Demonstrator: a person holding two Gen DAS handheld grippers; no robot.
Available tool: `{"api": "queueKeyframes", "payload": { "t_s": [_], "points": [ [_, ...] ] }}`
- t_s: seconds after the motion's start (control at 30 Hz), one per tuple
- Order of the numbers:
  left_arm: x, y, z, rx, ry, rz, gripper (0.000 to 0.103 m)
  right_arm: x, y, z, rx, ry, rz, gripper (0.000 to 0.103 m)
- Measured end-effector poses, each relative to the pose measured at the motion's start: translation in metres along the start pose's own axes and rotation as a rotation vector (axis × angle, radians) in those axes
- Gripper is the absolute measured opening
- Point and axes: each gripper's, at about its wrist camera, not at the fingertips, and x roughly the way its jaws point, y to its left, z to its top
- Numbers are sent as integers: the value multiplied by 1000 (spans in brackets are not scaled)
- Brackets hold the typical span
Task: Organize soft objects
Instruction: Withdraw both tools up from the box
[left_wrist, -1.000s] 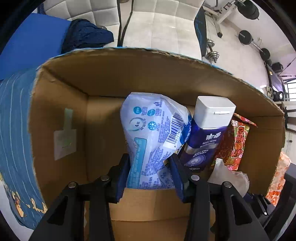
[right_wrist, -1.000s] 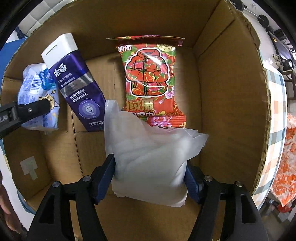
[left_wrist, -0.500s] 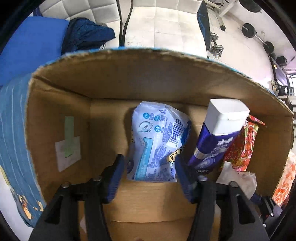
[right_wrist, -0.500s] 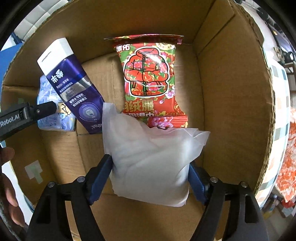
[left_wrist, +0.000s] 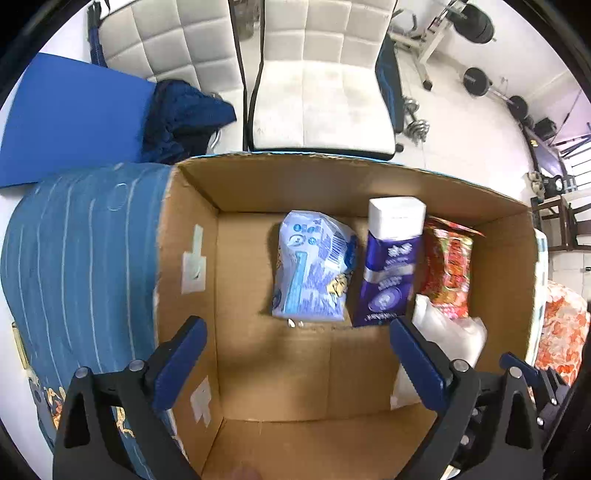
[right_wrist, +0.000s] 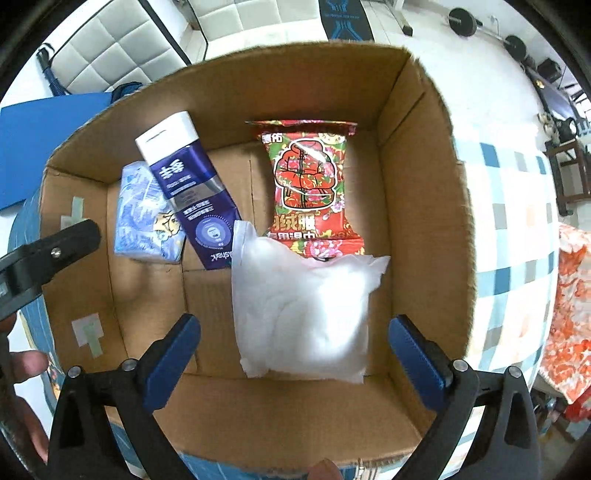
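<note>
An open cardboard box (left_wrist: 373, 184) (right_wrist: 424, 206) holds several soft items. A light blue tissue pack (left_wrist: 312, 267) (right_wrist: 142, 218) lies on its floor beside a purple tube with a white cap (left_wrist: 389, 258) (right_wrist: 188, 188). A red floral packet (left_wrist: 448, 271) (right_wrist: 310, 184) lies to the right, and a white plastic bag (right_wrist: 301, 306) (left_wrist: 448, 332) lies in front of it. My left gripper (left_wrist: 295, 354) hangs above the box, its jaws opening wide, nothing between them. My right gripper (right_wrist: 295, 350) is above the white bag, jaws opening, pads clear of it.
The box rests on a blue striped cloth (left_wrist: 81, 266). A white padded chair (left_wrist: 325, 85), a blue board (left_wrist: 70, 118) and a dark blue garment (left_wrist: 184, 114) lie beyond it. Gym weights (left_wrist: 476, 77) stand at the back right. A checked cloth (right_wrist: 513, 236) lies to the right.
Both grippers opened and rose. The left one let go of the blue tissue pack, which now lies flat. The right one let go of the white bag.
</note>
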Motion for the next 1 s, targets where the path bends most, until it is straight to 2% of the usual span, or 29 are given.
{"api": "queueKeyframes", "payload": {
  "t_s": [0.13, 0.47, 0.7, 1.0],
  "points": [
    [-25, -2, -22, 12, -62, -3, 102, -20, 4, -14, -21, -36, 12, 103],
    [-72, 5, -76, 12, -203, -13, 102, -68, 18, -72, -82, -154, 19, 103],
    [-108, 7, -122, 13, -296, -12, 102, -95, 9, -120, -59, -217, 58, 103],
    [-141, 10, -166, 0, -384, 15, 102, -142, 0, -172, -56, -362, 28, 103]
  ]
}}
